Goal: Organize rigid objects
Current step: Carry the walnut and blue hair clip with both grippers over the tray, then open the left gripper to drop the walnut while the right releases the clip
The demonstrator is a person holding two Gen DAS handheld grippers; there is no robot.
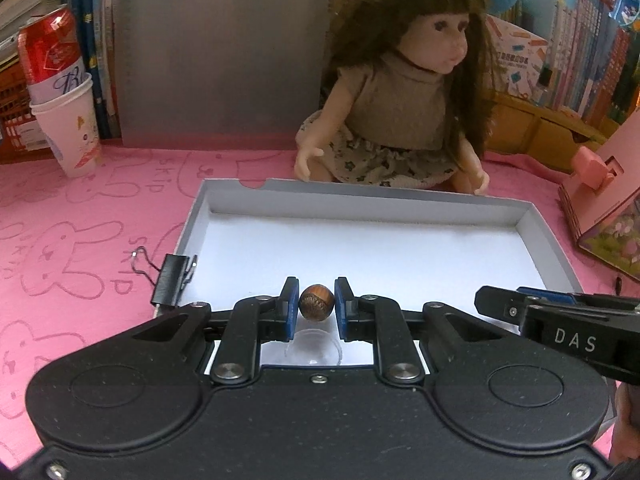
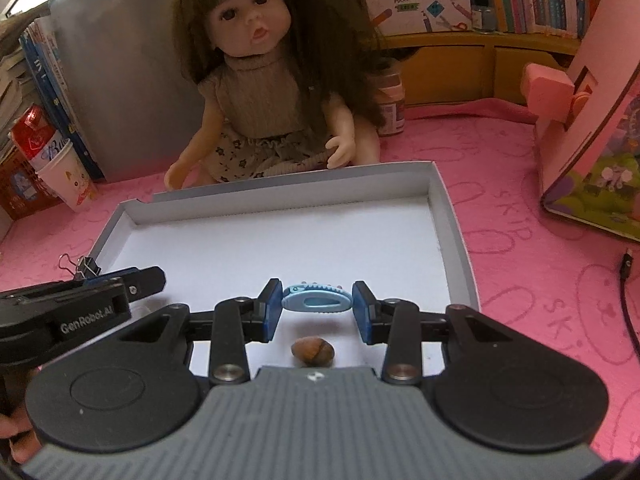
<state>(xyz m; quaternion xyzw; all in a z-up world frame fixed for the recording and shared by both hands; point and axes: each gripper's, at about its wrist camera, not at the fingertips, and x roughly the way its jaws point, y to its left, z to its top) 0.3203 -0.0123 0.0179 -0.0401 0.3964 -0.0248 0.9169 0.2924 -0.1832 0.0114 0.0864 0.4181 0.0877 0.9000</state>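
My left gripper is shut on a small brown nut, pinched between its blue pads low over the near part of a shallow white box. A clear round disc lies on the box floor just beneath. My right gripper is shut on a light-blue oval clip, gripped end to end above the same box. A second brown nut rests on the box floor under it. Each gripper shows from the side in the other's view: the right gripper and the left gripper.
A black binder clip lies at the box's left edge on the pink mat. A doll sits right behind the box. A red can in a paper cup stands far left, a pink cardboard house at right, a black cable beside it.
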